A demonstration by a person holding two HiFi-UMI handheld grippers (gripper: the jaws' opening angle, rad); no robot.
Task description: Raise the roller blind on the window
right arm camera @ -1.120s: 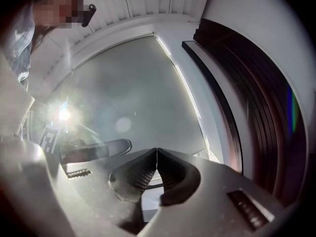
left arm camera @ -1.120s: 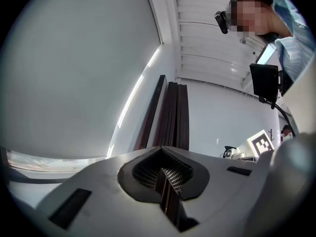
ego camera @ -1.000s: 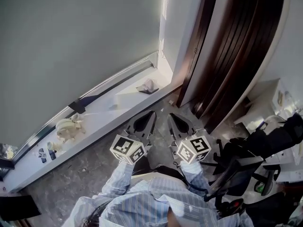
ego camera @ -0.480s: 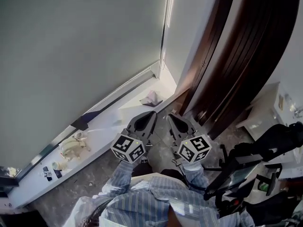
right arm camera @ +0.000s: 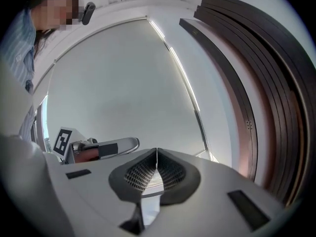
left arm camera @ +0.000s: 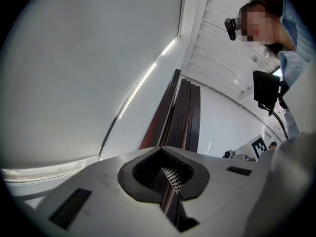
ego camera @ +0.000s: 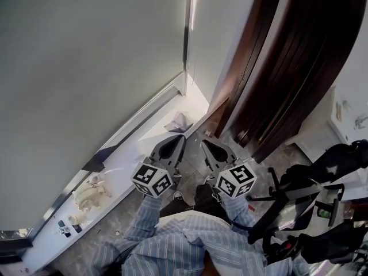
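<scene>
A grey roller blind hangs fully down over the window, reaching the white sill. It also fills the left gripper view and the right gripper view. A bright slit of daylight runs down its right edge. I see no pull cord. My left gripper and right gripper are held side by side at about sill height, pointing at the window's right corner. Both are shut with nothing between the pads, which meet in each gripper view.
A crumpled cloth lies on the sill near the corner. A beige soft toy and small items lie further left. Dark brown panels stand to the right. A black office chair is at my right side.
Both grippers and I have moved along the sill toward the window's right corner. The toy and cloth have slid left and down in the head view. The jaws stay shut.
</scene>
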